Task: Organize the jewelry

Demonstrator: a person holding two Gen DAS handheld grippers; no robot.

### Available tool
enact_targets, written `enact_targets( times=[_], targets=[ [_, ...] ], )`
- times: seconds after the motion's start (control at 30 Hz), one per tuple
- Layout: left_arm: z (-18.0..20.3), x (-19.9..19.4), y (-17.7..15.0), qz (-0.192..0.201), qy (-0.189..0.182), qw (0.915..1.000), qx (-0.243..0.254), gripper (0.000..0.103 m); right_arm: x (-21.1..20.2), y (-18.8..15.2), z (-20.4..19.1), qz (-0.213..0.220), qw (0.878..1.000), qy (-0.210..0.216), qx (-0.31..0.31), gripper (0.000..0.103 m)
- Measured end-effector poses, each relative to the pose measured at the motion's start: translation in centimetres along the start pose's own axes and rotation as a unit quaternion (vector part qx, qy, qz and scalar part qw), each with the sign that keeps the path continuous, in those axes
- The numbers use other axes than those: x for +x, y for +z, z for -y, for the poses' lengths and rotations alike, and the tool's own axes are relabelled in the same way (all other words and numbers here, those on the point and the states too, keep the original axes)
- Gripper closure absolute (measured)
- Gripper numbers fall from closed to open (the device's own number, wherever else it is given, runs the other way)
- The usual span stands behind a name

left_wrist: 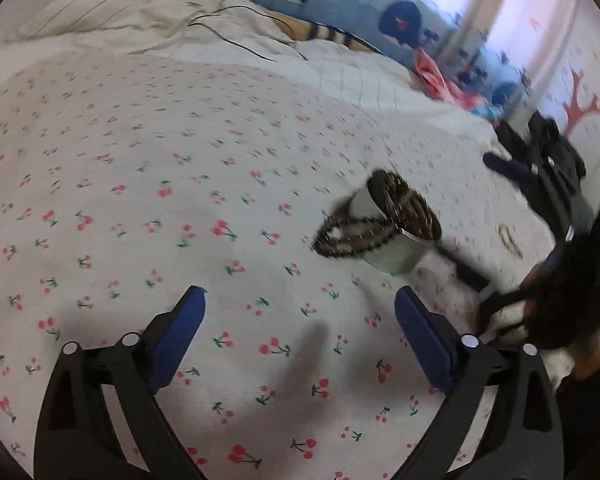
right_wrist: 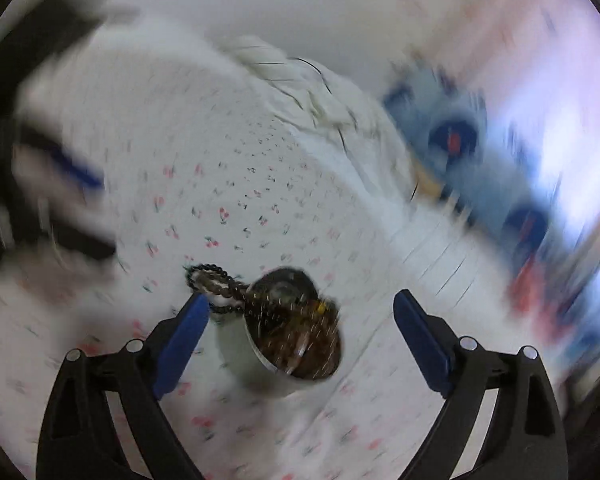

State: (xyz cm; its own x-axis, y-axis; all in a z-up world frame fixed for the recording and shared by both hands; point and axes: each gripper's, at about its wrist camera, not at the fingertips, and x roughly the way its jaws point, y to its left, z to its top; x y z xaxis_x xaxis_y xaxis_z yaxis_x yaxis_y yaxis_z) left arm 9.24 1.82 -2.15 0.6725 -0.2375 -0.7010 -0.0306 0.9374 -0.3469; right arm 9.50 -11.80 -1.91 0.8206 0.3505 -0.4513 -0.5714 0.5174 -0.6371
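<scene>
Item 1, left gripper (left_wrist: pixel 300 300), black-framed with blue pads: jaws stand wide apart, nothing between them, only cherry-printed white bedsheet (left_wrist: pixel 140 200) seen below. The task's thing lies ahead and to the right of these jaws, well apart.

Item 2, small white cylindrical cup (left_wrist: pixel 392 248), filled with dark brown beaded jewelry: set on the sheet and seen tilted, mouth up. A dark brown bead strand (left_wrist: pixel 340 236) is draped over the rim, its loop hanging toward the left gripper's side.

Item 3, right gripper (right_wrist: pixel 302 304), same make: jaws wide apart, nothing gripped. In the blurred right wrist view the cup sits between and just ahead of the pads, nearer the left pad; whether the strand touches that pad cannot be told. The right hand is judged the nearer.
</scene>
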Motion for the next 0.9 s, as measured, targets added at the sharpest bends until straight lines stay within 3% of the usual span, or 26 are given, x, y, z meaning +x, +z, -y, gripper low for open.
enact_targets(
  times=[0.07, 0.1, 0.2, 0.27, 0.4, 0.47, 0.53, 0.57, 0.63, 0.7, 0.77, 0.83, 0.9],
  targets=[
    [-0.3, -0.6, 0.2, 0.002, -0.013, 0.9999, -0.004, 0.012, 0.8, 0.1, -2.8, 0.008, 0.996, -0.023, -0.089, 0.013],
    [-0.2, -0.9, 0.3, 0.003, 0.007, 1.0, 0.002, 0.011, 1.1, 0.0, -4.0, 0.02, 0.991, -0.017, -0.132, 0.013],
    [-0.3, -1.5, 1.0, 0.008, 0.028, 0.9994, 0.016, 0.011, 1.9, -0.9, -6.5, 0.039, 0.964, -0.029, -0.261, 0.011],
    [-1.3, -2.4, 1.5, 0.008, 0.059, 0.9979, 0.025, 0.011, 2.3, -1.1, -6.4, 0.038, 0.955, -0.018, -0.292, 0.01],
    [-5.6, -4.6, 2.5, 0.039, 0.08, 0.995, -0.045, 0.009, 4.0, -1.8, -6.4, 0.02, 0.941, -0.001, -0.338, 0.01],
    [-7.6, -5.0, 2.5, 0.04, 0.077, 0.992, -0.092, 0.009, 4.8, -2.1, -7.1, -0.002, 0.931, 0.015, -0.364, 0.026],
    [-9.4, -5.0, 2.6, 0.036, 0.048, 0.9881, -0.141, 0.009, 6.5, -1.6, -7.2, -0.046, 0.929, 0.016, -0.366, 0.06],
    [-9.8, -5.0, 2.4, 0.035, 0.038, 0.9865, -0.155, 0.008, 7.4, -1.2, -6.8, -0.07, 0.933, 0.028, -0.353, 0.061],
    [-10.3, -4.9, 2.3, 0.035, 0.027, 0.9836, -0.175, 0.008, 7.9, -0.4, -6.0, -0.081, 0.944, 0.024, -0.32, 0.089],
    [-10.2, -4.7, 2.2, 0.035, 0.029, 0.9837, -0.174, 0.008, 7.8, 1.9, -3.7, -0.088, 0.968, 0.05, -0.231, 0.095],
    [-9.9, -4.7, 2.0, 0.033, 0.028, 0.9844, -0.17, 0.008, 7.0, 4.0, 0.3, -0.081, 0.989, 0.087, -0.085, 0.095],
    [-9.7, -4.5, 1.9, 0.029, 0.026, 0.985, -0.168, 0.008, 6.1, 5.1, 4.6, -0.061, 0.991, 0.106, 0.046, 0.095],
    [-9.4, -4.5, 1.9, 0.024, 0.022, 0.9857, -0.165, 0.008, 5.0, 5.6, 8.8, -0.036, 0.979, 0.12, 0.159, 0.095]
  ],
)
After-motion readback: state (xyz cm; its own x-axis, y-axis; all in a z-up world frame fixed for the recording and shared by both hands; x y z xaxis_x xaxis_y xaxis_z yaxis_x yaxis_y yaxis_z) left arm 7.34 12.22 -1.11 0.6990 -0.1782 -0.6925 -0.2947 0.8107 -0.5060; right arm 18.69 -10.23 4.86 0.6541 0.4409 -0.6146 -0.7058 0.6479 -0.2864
